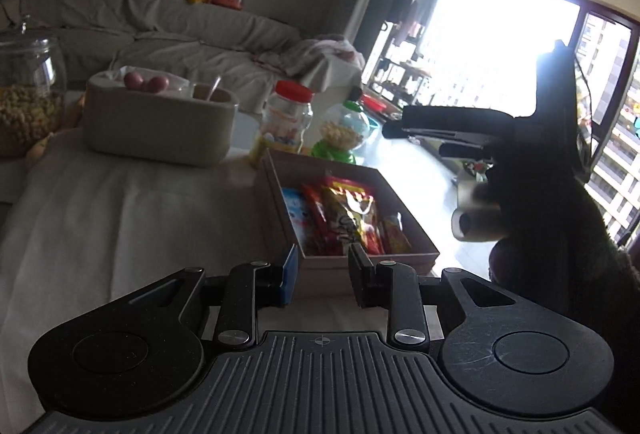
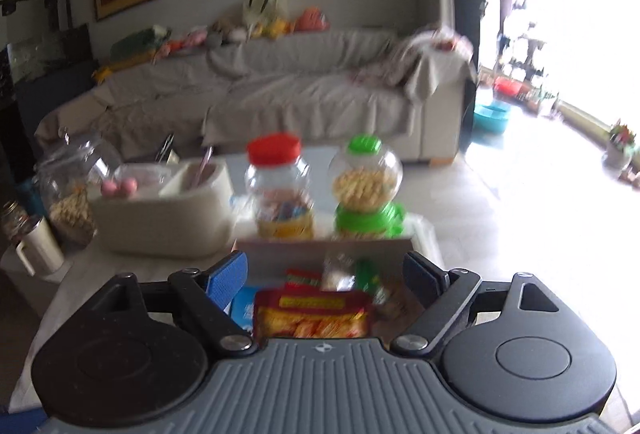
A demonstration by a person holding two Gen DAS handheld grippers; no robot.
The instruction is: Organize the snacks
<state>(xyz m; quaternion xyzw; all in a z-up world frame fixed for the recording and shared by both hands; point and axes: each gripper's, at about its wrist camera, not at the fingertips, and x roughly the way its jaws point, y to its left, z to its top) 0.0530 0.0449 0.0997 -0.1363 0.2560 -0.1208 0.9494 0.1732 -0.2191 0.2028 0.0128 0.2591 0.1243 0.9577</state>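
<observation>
- The left gripper (image 1: pixel 322 270) has its two fingers apart, with nothing between them. It sits low, just in front of the near wall of the brown box (image 1: pixel 404 202).
- The box stands on the white table cloth (image 1: pixel 120 210). Snack packs (image 1: pixel 348 214) lie inside it, side by side. Their far ends are clear, but the near ends are hidden behind the box wall.
- The right gripper (image 2: pixel 325 276) is spread wide and holds nothing. It hangs over the box, above a red and yellow snack pack (image 2: pixel 316 314).
- The right wrist view is blurry. A clear little bag (image 2: pixel 338 274) and something green beside it are too smeared to name.
- In the left wrist view the right gripper is only a dark shape against the bright window (image 1: pixel 500 46), so its parts are hard to make out.
- Behind the box stand a red-lid jar (image 2: pixel 280 190) and a green-lid jar (image 2: pixel 366 186), close together. The box wall hides their bottoms in the right wrist view.
- A beige tub (image 1: pixel 160 126) sits further left, with pink round things (image 1: pixel 146 82) on top.
- A big glass jar (image 1: pixel 28 102) is cut off at the left edge.
</observation>
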